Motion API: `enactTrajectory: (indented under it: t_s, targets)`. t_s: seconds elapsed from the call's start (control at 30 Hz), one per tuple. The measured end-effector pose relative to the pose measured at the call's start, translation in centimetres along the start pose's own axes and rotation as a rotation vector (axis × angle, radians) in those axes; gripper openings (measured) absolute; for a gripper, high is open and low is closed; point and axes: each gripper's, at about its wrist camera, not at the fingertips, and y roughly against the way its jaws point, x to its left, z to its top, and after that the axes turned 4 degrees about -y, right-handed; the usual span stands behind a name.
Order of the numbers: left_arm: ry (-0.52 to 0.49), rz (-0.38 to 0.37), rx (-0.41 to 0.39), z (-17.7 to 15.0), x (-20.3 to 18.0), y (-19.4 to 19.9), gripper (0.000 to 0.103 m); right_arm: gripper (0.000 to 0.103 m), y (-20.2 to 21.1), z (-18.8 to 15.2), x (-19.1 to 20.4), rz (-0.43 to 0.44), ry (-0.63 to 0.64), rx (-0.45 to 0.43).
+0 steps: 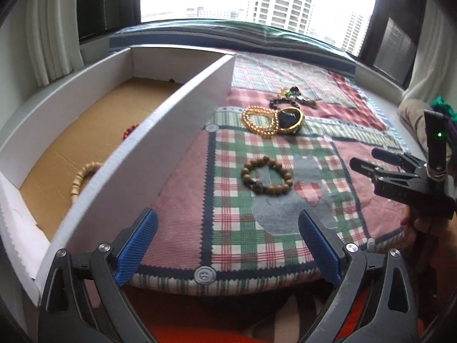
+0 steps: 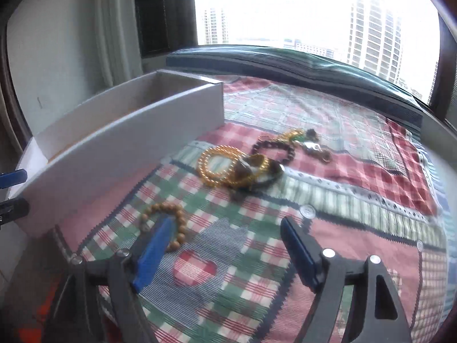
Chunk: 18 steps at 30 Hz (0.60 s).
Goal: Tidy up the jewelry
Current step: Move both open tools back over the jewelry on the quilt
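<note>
I read no clear lettering anywhere, both my left gripper (image 1: 228, 245) and right gripper (image 2: 225, 248) gape empty over the patchwork quilt (image 1: 242, 243), where the brown bead bracelet (image 1: 267, 175) lies flat beside the white box (image 1: 160, 148)

One white box (image 1: 171, 131) sits at the quilt's edge, and three bracelets show inside it: a pale wooden one (image 1: 81, 178), a red one (image 1: 129, 132) and a dark bit at the far wall (image 1: 171, 80). Out on the one patchwork quilt (image 1: 237, 237), one brown bead bracelet (image 1: 267, 178), one gold bead strand (image 1: 258, 121), one dark bangle (image 1: 290, 120), plus one tangled heap (image 1: 291, 98) I can't count. Two grippers: left (image 1: 228, 253), right (image 2: 225, 253).
</note>
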Motion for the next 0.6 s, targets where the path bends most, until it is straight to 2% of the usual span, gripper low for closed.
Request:
enactTrajectory:
  t_s: [0.13, 0.27, 0.4, 0.6]
  targets:
    - [-0.057, 0.032, 0.091, -1.9, -3.0, -4.1, 0.099, 0.081, 0.2, -4.3, -5.7, -0.167, -0.175, 0.078]
    - [-0.084, 0.08, 0.135, -2.5, -3.4, -6.8, 0.099, 0.081, 0.3, -7.6, -8.8, -0.25, -0.253, 0.117]
    - [-0.052, 0.072, 0.154, -2.5, -2.8, -7.8, 0.101, 0.081, -0.1, -9.3, -9.9, -0.242, -0.301, 0.144]
    - [-0.057, 0.082, 0.162, -2.5, -3.1, -8.3, 0.103, 0.082, -0.1, -9.5, -9.6, -0.258, -0.309, 0.143]
